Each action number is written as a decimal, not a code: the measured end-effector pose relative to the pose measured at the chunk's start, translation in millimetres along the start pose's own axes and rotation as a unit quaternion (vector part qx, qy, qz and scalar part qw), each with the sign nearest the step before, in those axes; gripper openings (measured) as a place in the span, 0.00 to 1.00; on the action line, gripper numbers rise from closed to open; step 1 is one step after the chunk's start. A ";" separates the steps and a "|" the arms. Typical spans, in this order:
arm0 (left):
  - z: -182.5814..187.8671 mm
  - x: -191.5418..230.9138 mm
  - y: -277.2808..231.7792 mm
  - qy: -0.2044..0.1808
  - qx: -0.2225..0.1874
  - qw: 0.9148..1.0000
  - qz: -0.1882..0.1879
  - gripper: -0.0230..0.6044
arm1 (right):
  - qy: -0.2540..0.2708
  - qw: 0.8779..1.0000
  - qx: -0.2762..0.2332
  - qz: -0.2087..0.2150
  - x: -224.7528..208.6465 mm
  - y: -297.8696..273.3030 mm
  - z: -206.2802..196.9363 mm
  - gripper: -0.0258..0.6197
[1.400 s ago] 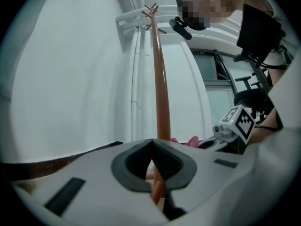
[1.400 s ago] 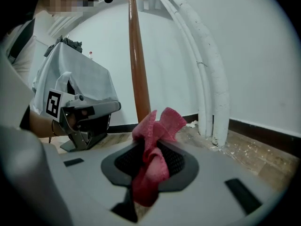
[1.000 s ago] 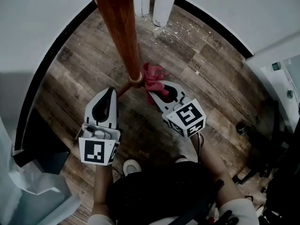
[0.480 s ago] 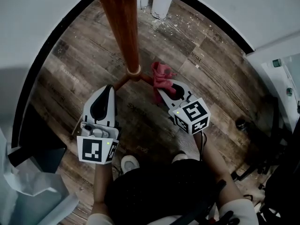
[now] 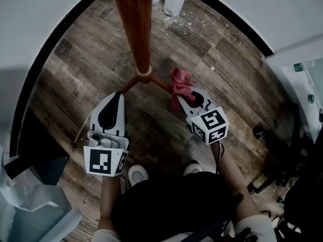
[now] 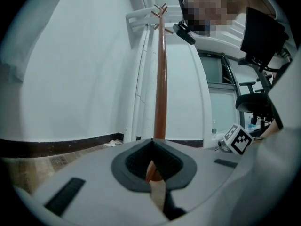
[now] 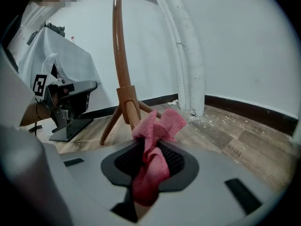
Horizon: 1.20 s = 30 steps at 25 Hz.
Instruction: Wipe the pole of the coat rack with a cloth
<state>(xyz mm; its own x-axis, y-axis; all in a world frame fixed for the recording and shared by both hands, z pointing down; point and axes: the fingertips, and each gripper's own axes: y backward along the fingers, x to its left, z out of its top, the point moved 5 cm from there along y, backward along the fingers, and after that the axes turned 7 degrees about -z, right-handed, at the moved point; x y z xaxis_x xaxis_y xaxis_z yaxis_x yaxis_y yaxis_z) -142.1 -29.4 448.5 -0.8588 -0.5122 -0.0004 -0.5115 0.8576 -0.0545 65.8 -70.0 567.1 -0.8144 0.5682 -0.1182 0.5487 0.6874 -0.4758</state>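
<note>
To wipe well, the pink cloth (image 5: 180, 82) should press on the brown pole (image 5: 133, 29) and slide up and down it. The right hand-held gripper (image 5: 185, 97) squeezes the cloth low by the floor (image 5: 86, 74), just beside the pole's bottom, not touching it. The left hand-held gripper (image 5: 116, 97) is pinched closed and empty, pointing at the pole.

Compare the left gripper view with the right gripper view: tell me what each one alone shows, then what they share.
Only the left gripper view shows the wooden hooks at the rack's top and a black office chair. Only the right gripper view shows the crumpled pink cloth clamped in the right gripper, plus a white draped sheet. Both show the reddish-brown wooden pole, the white wall pipes and the wood-plank floor.
</note>
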 end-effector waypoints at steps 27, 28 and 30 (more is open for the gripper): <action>-16.6 -8.4 2.3 0.009 0.023 1.000 -0.002 0.05 | -0.025 0.992 0.071 -0.100 -39.2 20.5 -82.8 0.18; -17.2 -8.5 2.8 0.009 0.023 1.000 -0.001 0.05 | -0.027 0.992 0.073 -0.102 -39.8 20.6 -84.5 0.18; -18.2 -8.7 4.1 0.010 0.024 1.000 0.000 0.05 | -0.030 0.991 0.076 -0.105 -40.7 20.9 -87.5 0.18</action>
<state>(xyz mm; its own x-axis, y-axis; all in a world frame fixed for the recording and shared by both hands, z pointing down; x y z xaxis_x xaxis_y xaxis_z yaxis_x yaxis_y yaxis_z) -137.3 -20.6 466.5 -0.8600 -0.5099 0.0198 -0.5091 0.8545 -0.1032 127.0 -39.2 638.2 -0.9197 0.3890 -0.0531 0.3356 0.7088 -0.6204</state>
